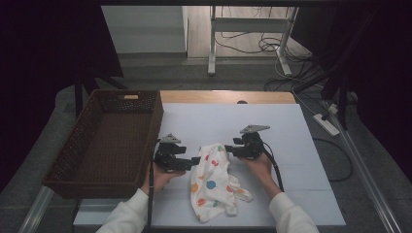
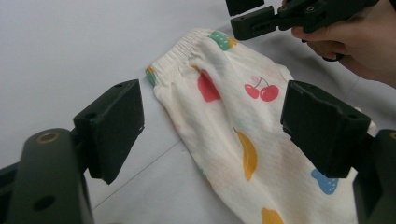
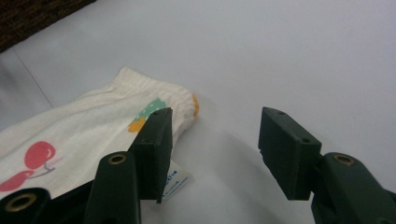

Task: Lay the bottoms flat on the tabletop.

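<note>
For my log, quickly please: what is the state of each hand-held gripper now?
Left hand-held gripper: open, holding nothing, jaws either side of the cream fruit-print cloth shorts.
Right hand-held gripper: open, holding nothing, at the shorts' waistband.

Your pair of small cream shorts (image 1: 214,180) lies flat but rumpled on the pale tabletop, just right of the basket, printed with bright fruit: red cherries, a yellow banana, blue and green strawberries, orange shapes. The gathered elastic waistband (image 2: 184,52) points away from you, unfolded, with its two corners free on the surface. The legs trail toward your side of the table, creased and slightly twisted. A small white label (image 3: 176,179) sticks out from under the fabric edge.
</note>
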A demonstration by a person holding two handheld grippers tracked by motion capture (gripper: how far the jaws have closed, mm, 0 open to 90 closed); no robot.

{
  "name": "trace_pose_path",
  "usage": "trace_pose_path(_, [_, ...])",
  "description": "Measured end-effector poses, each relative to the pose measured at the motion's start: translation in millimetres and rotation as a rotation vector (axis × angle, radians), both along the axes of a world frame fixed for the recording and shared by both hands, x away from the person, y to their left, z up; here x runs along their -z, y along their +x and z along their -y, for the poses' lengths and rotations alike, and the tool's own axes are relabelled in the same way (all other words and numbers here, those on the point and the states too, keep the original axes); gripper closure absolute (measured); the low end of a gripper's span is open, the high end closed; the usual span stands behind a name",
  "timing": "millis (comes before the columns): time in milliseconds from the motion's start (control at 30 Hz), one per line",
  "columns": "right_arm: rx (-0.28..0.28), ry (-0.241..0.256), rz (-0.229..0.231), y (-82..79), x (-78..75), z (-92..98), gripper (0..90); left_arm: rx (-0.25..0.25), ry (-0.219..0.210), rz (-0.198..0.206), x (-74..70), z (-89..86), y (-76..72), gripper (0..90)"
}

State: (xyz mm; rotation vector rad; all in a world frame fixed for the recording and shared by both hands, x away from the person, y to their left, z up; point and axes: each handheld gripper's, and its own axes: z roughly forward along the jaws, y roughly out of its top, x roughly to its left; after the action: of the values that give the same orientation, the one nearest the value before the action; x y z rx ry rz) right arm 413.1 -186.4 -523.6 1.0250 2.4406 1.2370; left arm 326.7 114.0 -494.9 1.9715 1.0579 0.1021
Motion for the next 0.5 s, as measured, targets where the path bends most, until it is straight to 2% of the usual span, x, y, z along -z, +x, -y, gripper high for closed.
trace_pose_path(200, [0.003,-0.015,-0.022,1.1,5.2,-0.8,43.9,0.001,0.000,0.000,-0.1,-0.4,0.1,20.4])
trace_pose_path(500, [-0.003,-0.026,-0.028,0.7,6.6,-2.2,43.8,0.001,-0.002,0.002,-0.8,-1.3,0.0,20.4])
